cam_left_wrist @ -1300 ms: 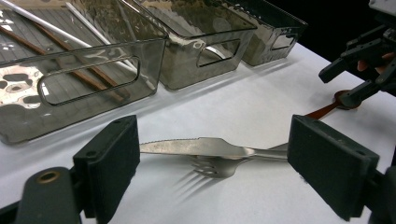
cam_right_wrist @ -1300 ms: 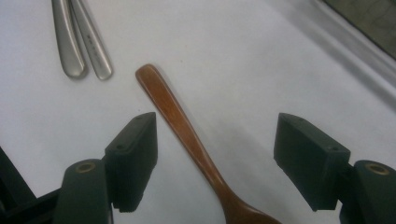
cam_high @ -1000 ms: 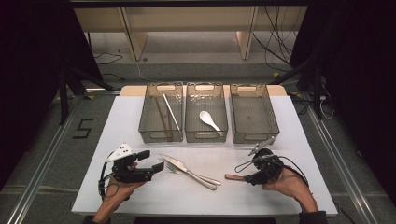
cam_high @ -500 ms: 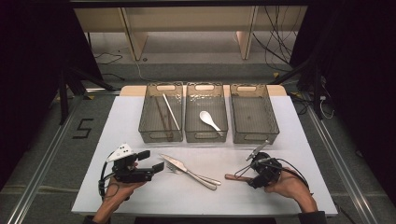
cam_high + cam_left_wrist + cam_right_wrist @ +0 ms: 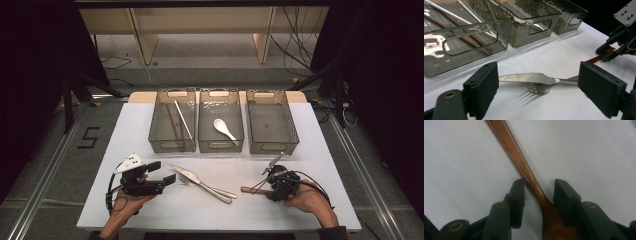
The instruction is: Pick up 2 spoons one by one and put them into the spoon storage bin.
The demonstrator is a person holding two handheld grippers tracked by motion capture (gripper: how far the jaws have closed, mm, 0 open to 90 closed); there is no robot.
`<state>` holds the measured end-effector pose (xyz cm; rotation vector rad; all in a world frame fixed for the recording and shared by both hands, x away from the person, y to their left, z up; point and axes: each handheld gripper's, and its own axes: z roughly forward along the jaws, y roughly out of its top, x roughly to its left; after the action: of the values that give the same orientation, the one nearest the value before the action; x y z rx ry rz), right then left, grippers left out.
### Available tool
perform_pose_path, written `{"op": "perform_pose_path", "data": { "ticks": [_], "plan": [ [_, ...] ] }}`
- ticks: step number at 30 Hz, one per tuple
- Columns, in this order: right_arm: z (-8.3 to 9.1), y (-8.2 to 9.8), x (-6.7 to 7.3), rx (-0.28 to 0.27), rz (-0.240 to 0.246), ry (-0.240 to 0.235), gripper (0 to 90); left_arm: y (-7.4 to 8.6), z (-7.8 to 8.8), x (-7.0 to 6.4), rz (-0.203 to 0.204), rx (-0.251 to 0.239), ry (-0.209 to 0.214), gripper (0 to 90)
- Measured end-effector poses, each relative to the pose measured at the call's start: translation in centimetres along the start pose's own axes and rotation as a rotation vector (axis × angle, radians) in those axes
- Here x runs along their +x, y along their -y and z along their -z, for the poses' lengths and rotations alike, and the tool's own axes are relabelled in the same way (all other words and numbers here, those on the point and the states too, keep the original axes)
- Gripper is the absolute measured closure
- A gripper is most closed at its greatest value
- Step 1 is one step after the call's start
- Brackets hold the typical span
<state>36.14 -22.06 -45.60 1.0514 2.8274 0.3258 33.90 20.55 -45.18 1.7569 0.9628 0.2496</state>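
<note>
right gripper (image 5: 261, 186): we see its jaws down over the wooden spoon (image 5: 524, 170); they have just been closing, and the handle runs up between them. The left pad looks to be at the handle's edge and a gap shows on the right side, so not clamped yet.
wooden spoon: we place it flat on the white table (image 5: 320, 145), front right, handle end sticking out toward the middle; the bowl end is under the gripper.
left gripper (image 5: 537, 85): we see its jaws wide apart, nothing between the pads; held low at front left, aimed at the cutlery.
knife (image 5: 529, 78): lies on the table, crossing over the fork (image 5: 541, 88), mid front.
left bin (image 5: 172, 120): holds chopsticks.
middle bin (image 5: 220, 120): holds a white spoon (image 5: 224, 128).
right bin (image 5: 271, 120): we see bare mesh floor.
</note>
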Motion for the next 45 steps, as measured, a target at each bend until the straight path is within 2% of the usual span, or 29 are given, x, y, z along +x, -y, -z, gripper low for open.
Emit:
{"op": "perform_pose_path", "data": {
  "ticks": [9,17,21,30,34,39,45],
  "plan": [
    [0.1,-0.1,0.3,0.007,0.026,-0.008,80.0,0.0,0.0,0.0,-0.004,0.003,0.0,16.7],
    [0.1,-0.2,0.5,0.012,0.049,0.0,82.0,0.0,0.0,0.0,-0.005,0.004,0.0,16.7],
    [0.6,-0.4,0.8,-0.012,0.056,-0.003,82.2,0.0,0.0,0.0,-0.004,0.003,-0.001,16.7],
    [2.6,-1.2,0.9,-0.116,0.059,-0.02,82.4,0.0,-0.1,0.0,-0.002,0.003,-0.005,16.7],
    [3.4,-2.0,0.6,-0.171,0.046,-0.02,82.3,0.0,-0.1,0.0,-0.001,0.002,-0.005,16.7],
    [4.3,-3.3,-0.2,-0.239,0.016,-0.011,82.3,0.0,-0.1,0.0,0.005,-0.004,-0.006,16.7],
    [5.2,-5.1,-1.3,-0.345,-0.032,0.008,82.3,0.0,-0.1,0.0,0.006,-0.006,-0.003,16.7]
  ]
}}
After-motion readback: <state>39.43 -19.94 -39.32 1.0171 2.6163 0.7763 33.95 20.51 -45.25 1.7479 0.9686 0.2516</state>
